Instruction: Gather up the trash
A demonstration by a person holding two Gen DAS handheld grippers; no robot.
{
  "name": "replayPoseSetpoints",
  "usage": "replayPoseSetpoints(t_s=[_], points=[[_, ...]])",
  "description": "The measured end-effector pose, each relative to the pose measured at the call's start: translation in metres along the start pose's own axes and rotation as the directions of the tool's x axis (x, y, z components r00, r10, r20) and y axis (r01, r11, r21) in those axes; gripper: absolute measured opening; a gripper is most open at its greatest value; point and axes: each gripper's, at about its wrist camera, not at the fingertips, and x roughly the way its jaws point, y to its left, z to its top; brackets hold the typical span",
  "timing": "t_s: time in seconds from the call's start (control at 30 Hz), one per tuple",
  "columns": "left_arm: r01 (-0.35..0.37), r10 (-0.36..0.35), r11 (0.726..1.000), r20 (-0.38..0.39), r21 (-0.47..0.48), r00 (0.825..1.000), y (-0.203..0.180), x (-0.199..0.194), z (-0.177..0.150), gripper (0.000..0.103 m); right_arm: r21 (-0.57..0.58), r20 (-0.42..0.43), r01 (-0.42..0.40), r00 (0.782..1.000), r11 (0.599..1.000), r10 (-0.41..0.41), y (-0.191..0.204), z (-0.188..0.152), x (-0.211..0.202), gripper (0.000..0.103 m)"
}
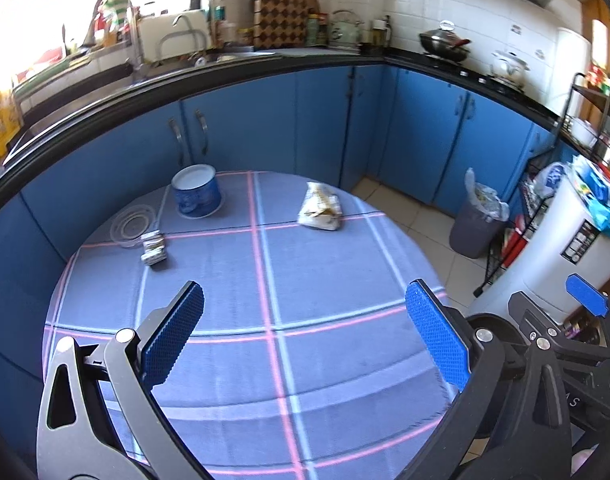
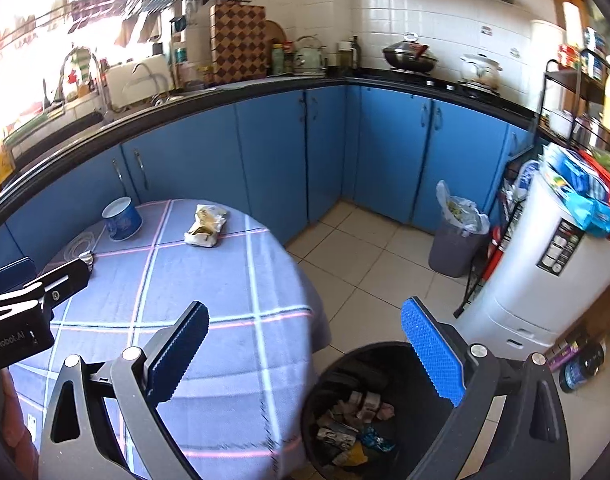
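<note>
A crumpled white and yellow wrapper [image 1: 320, 210] lies on the far right part of the round checked table [image 1: 265, 280]; it also shows in the right wrist view [image 2: 205, 226]. A small crushed carton [image 1: 153, 247] lies at the left, next to a clear plastic lid [image 1: 132, 224]. A blue and white tub [image 1: 197, 196] stands at the far side, also seen in the right wrist view [image 2: 122, 219]. My left gripper [image 1: 305, 336] is open and empty above the near half of the table. My right gripper [image 2: 305, 352] is open and empty above a black bin [image 2: 325, 364] holding several pieces of trash.
Blue kitchen cabinets [image 1: 265, 128] curve behind the table. A grey lined waste bin [image 2: 457, 236] stands on the tiled floor by the cabinets. A white appliance [image 2: 545, 264] and a wire rack stand at the right. The left gripper's body [image 2: 21, 300] shows at the left edge.
</note>
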Motion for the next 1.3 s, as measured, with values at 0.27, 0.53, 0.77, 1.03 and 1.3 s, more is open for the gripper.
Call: replayPoseSetpoints(t_s=[0.27, 0.53, 0.77, 1.03, 1.3], points=[[-0.068, 0.065, 0.995, -0.039, -0.072, 0.997, 0.055, 0.040, 0.008, 0.099, -0.068, -0.039, -0.041, 0.998, 0.997, 0.038, 0.048, 0.012, 0.051, 0.094], [-0.113, 0.106, 0.987, -0.068, -0.113, 0.992, 0.102, 0.075, 0.009, 0.099, -0.115, -0.075, -0.076, 0.995, 0.990, 0.068, 0.088, 0.024, 0.095, 0.094], [-0.139, 0.130, 0.982, -0.077, -0.128, 0.989, 0.131, 0.095, 0.012, 0.099, -0.153, -0.100, -0.103, 0.991, 0.983, 0.088, 0.121, 0.032, 0.126, 0.094], [-0.164, 0.153, 0.975, -0.082, -0.146, 0.985, 0.155, 0.115, 0.022, 0.099, -0.180, -0.111, -0.110, 0.990, 0.978, 0.091, 0.146, 0.041, 0.154, 0.094], [-0.191, 0.180, 0.970, -0.086, -0.153, 0.980, 0.168, 0.130, 0.028, 0.099, -0.193, -0.113, -0.102, 0.990, 0.976, 0.082, 0.154, 0.053, 0.178, 0.094]])
